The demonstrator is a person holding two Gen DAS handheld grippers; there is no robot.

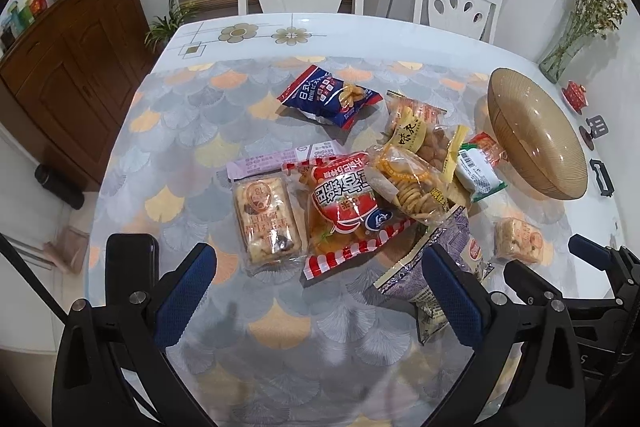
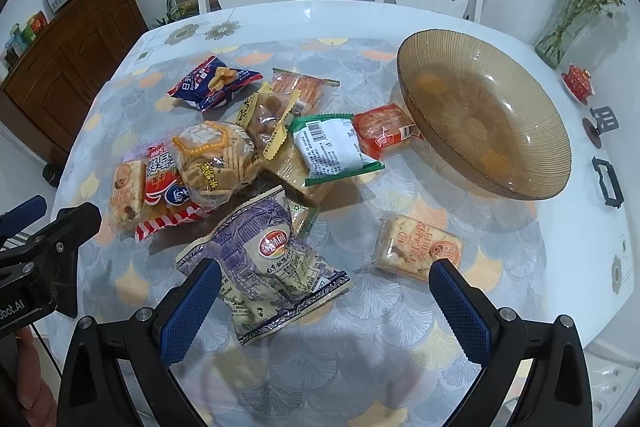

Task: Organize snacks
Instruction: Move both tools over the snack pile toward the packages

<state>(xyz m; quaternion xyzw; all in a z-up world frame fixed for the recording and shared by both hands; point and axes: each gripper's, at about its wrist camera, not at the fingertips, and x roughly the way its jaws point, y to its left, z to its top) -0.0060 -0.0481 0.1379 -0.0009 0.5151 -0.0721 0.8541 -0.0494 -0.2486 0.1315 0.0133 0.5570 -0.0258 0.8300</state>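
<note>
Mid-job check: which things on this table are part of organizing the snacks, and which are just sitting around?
Part of the job:
- heap of snack packets
- blue packet
- purple-patterned packet
- lone cracker packet
- empty amber glass bowl
- left gripper and right gripper, both open

Just sitting around:
- vase of dried flowers
- small red ornament

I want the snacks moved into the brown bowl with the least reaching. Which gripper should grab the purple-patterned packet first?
Right. The right gripper is open with the purple-patterned packet lying just ahead between its fingers, and the brown glass bowl sits on its side. The left gripper faces the red-striped packet instead.
</note>
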